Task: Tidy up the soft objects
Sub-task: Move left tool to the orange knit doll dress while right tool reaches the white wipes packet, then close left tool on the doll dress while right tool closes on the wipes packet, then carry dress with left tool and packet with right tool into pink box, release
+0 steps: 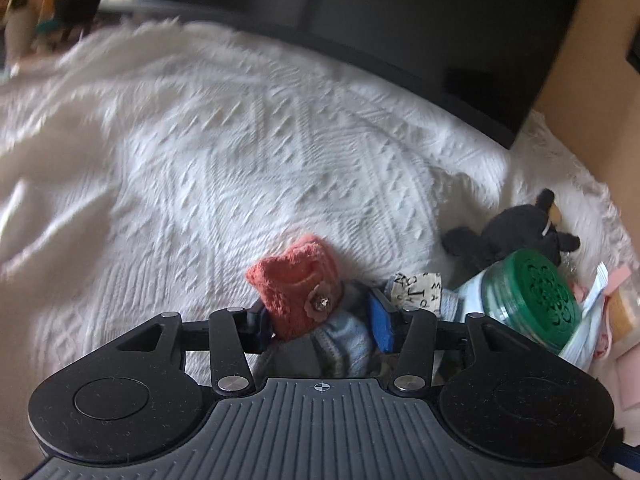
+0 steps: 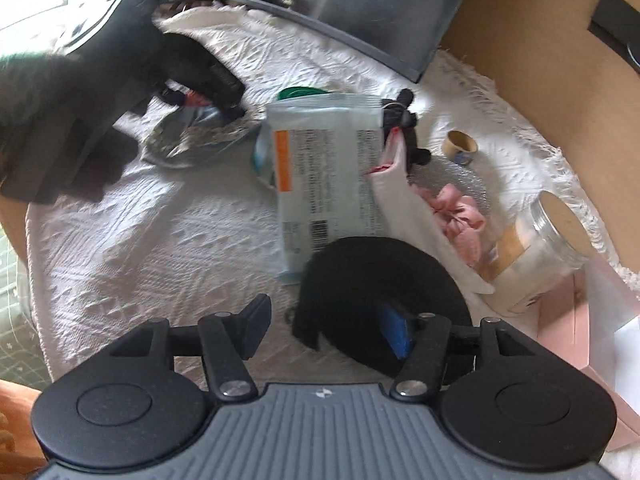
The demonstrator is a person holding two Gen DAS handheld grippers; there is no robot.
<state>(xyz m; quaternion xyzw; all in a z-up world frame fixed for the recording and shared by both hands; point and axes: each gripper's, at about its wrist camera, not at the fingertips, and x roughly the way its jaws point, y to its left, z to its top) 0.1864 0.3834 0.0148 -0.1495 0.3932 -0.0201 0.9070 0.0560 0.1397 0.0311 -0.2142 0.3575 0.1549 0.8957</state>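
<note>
My left gripper (image 1: pixel 320 320) is closed on a bundle of soft things: an orange knitted piece (image 1: pixel 296 284) with a flower button and a grey-blue striped cloth (image 1: pixel 348 336), which fill the gap between the pads. The right wrist view shows it blurred at the upper left, low over the white bedspread (image 2: pixel 160 240). My right gripper (image 2: pixel 324 330) is open. A black knitted item (image 2: pixel 360 272) lies on the bedspread, draped around its right finger, and bare bedspread shows between the fingers.
A black plush toy (image 1: pixel 516 236), a green-lidded jar (image 1: pixel 532 300) and a plastic packet (image 2: pixel 324 172) lie to the right. Pink cloth (image 2: pixel 460 216), a glass jar (image 2: pixel 548 240) and a tape roll (image 2: pixel 462 144) sit near a cardboard box (image 2: pixel 560 80). A dark screen (image 2: pixel 340 0) borders the far side.
</note>
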